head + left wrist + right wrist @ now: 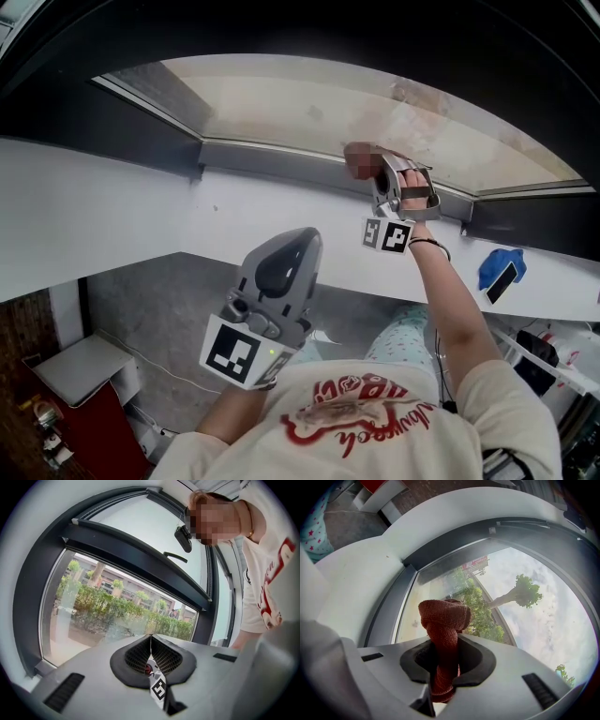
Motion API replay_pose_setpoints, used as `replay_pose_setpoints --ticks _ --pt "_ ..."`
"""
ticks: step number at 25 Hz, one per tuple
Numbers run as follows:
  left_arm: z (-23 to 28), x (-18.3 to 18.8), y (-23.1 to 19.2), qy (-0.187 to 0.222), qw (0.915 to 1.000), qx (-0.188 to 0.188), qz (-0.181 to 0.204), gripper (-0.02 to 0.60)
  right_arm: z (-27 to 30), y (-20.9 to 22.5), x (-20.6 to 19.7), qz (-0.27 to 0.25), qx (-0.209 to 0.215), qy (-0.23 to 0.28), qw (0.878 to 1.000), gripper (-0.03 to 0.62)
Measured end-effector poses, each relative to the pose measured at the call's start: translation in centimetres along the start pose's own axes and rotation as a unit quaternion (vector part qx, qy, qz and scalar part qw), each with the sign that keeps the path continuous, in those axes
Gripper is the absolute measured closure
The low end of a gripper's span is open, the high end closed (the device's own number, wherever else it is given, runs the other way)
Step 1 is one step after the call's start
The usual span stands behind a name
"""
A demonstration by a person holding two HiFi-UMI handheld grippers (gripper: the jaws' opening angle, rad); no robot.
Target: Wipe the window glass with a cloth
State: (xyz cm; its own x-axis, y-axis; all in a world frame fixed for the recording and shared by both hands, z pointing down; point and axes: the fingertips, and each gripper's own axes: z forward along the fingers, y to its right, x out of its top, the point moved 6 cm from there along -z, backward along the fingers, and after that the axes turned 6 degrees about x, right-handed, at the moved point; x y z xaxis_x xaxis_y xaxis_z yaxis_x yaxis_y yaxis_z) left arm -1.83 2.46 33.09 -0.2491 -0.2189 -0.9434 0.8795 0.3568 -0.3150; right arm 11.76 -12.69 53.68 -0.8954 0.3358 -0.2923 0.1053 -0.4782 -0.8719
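The window glass (309, 103) runs across the top of the head view. A bunched reddish-brown cloth (359, 159) rests at the pane's lower edge, by the grey frame, with my right gripper (382, 178) shut on it. In the right gripper view the cloth (443, 620) sticks up out of the right gripper (443, 656), close to the glass (511, 602); whether it touches the pane I cannot tell. My left gripper (286, 246) hangs low near the person's chest, away from the pane. Its jaws are closed together on nothing in the left gripper view (151, 641), which faces another pane (108, 606).
A white sill (141, 206) runs below the grey window frame (272, 155). A blue object (502, 267) lies on the sill to the right. A red and white box (89, 375) stands on the floor at lower left. A dark window handle (175, 556) juts from the dark frame (140, 559).
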Motion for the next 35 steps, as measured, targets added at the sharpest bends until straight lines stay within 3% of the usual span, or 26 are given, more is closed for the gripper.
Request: replay_pose_setpoints --ticks 35 --pt "-1.6 -1.1 -4.0 -0.014 0.9974 0.070 -0.007 0.560 5.4 -10.1 -2.9 0.023 0.127 -0.064 0.990 0.526"
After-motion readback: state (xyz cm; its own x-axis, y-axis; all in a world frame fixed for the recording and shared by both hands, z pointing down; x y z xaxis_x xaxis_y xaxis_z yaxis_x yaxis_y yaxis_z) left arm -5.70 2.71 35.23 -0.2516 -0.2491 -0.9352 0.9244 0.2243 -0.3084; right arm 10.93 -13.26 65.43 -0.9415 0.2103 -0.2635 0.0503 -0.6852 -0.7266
